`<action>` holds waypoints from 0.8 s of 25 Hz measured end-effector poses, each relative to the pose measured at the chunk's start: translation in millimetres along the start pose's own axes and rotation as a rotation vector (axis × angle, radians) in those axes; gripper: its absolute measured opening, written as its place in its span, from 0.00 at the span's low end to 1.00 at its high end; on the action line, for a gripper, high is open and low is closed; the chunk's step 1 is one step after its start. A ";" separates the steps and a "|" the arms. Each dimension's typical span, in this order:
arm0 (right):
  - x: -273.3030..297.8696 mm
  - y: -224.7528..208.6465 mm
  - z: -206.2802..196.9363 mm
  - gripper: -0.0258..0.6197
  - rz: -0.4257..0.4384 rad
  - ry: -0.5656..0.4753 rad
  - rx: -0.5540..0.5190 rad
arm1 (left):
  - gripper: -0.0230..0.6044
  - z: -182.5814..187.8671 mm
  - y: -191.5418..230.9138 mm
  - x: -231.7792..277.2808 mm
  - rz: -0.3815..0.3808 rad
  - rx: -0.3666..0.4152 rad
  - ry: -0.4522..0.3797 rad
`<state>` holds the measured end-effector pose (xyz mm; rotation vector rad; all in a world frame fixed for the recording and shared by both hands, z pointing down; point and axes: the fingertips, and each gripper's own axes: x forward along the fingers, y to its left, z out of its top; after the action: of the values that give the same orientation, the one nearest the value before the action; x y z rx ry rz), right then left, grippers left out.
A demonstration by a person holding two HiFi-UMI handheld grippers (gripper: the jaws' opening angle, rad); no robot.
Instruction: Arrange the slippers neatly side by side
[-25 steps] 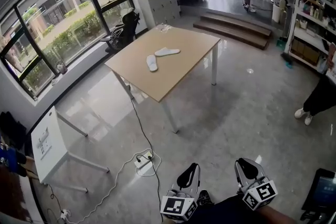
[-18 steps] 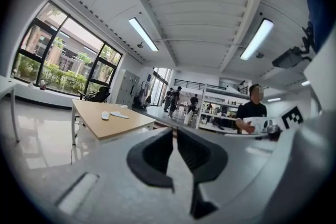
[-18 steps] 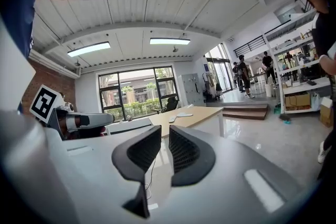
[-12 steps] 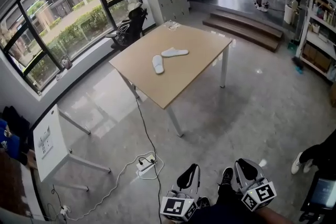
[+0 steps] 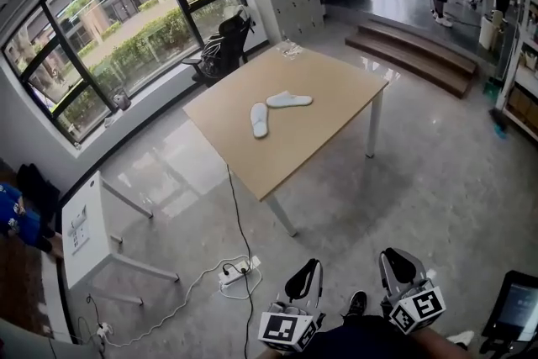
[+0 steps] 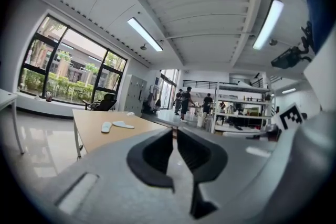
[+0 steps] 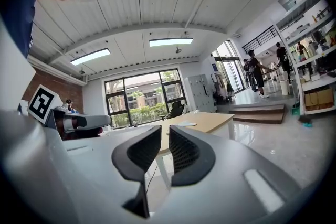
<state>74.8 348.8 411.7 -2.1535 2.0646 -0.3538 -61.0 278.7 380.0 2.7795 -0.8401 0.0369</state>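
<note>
Head view: we locate two white slippers on the wooden table (image 5: 324,126), near its middle. The first slipper (image 5: 260,119) lies lengthwise toward us. The second slipper (image 5: 289,100) lies crosswise to it. Their adjacent ends sit just beside each other, so the pair forms an angle and is not parallel. We hold the left gripper (image 5: 308,267) and the right gripper (image 5: 392,258) low over the grey floor (image 5: 403,181), well apart from the table. Each gripper view shows its fingers released: the jaws stand slightly apart, with nothing between them.
</note>
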 end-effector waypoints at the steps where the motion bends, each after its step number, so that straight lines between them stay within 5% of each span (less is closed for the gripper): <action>1: 4.9 -10.8 5.5 0.12 0.000 -0.003 0.000 | 0.08 3.1 -3.0 11.3 0.002 0.003 -0.005; 8: 32.1 -67.2 15.3 0.12 0.006 0.006 0.022 | 0.08 -0.7 -12.6 66.4 0.030 -0.001 0.010; 20: 124.9 -110.1 14.9 0.12 0.045 0.049 0.011 | 0.08 -4.5 42.1 147.7 0.092 -0.033 0.003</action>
<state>188.9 228.9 435.0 -2.1083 2.1282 -0.4158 39.3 165.5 407.2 2.7076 -0.9582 0.0429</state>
